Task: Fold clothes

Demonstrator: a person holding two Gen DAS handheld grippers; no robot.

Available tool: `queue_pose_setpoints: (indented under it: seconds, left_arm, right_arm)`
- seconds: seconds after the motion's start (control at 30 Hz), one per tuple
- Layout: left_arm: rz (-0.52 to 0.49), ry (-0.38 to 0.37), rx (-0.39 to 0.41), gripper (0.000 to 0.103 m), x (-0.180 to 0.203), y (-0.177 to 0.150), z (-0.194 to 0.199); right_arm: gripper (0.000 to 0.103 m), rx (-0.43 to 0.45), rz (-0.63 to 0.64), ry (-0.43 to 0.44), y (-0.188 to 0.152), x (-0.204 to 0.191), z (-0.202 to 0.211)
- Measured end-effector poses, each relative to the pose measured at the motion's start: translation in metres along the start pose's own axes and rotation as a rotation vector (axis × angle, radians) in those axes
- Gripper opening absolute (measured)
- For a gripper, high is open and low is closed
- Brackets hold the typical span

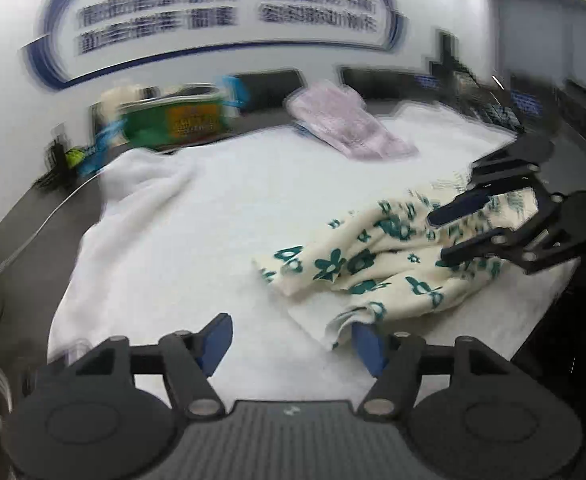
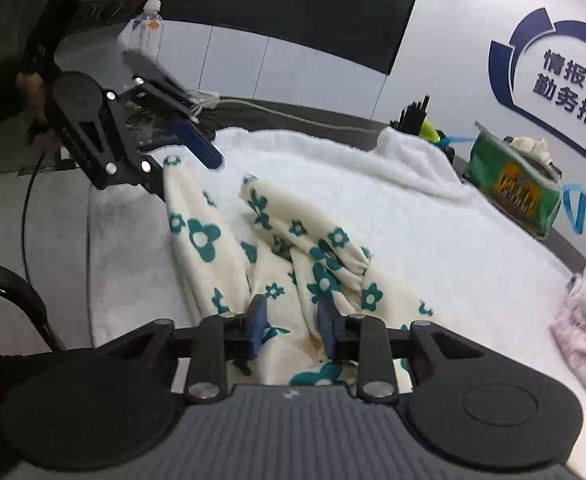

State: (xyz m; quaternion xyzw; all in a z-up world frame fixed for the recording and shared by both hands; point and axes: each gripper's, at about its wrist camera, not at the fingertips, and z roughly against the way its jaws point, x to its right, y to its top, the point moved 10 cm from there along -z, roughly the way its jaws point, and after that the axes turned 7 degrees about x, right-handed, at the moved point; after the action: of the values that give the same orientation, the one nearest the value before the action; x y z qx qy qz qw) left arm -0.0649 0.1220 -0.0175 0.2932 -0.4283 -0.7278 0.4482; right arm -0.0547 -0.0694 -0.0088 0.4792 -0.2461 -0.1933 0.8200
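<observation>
Your left gripper (image 1: pixel 291 344) stands with its jaws wide apart, one pad touching the near edge of the floral garment (image 1: pixel 377 264). Your right gripper (image 2: pixel 291 322) also stands parted, cloth bunched between the blue pads (image 2: pixel 256 320); whether they pinch it cannot be told. The cream garment with teal flowers lies crumpled on the white towel (image 1: pixel 197 240). At the far edge lie a pink folded cloth (image 1: pixel 345 124) and, left, a green pouch (image 1: pixel 177 120).
</observation>
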Motion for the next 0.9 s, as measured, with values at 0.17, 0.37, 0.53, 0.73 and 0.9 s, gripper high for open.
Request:
queue_pose_setpoints:
  seconds: [0.17, 0.37, 0.53, 0.73, 0.9]
  left_arm:
    - [0.034, -0.031, 0.115, 0.077, 0.022, 0.017, 0.021]
    - [0.0, -0.278, 0.194, 0.08, 0.086, 0.064, -0.025]
    - [-0.238, -0.419, 0.136, 0.082, 0.175, 0.129, -0.083]
    - [-0.236, -0.612, -0.135, 0.082, 0.257, 0.178, -0.224]
    - [-0.133, -0.776, -0.33, 0.075, 0.311, 0.162, -0.316]
  right_arm:
    - [0.058, 0.032, 0.034, -0.085, 0.008, 0.008, 0.04]
    - [0.056, -0.006, -0.323, -0.581, -0.056, 0.089, 0.133]
    - [0.049, 0.063, -0.735, -0.871, -0.129, 0.113, 0.229]
    - [0.05, 0.112, -1.066, -0.808, -0.171, 0.11, 0.244]
    - [0.05, 0.241, -1.207, -0.853, -0.187, 0.143, 0.232]
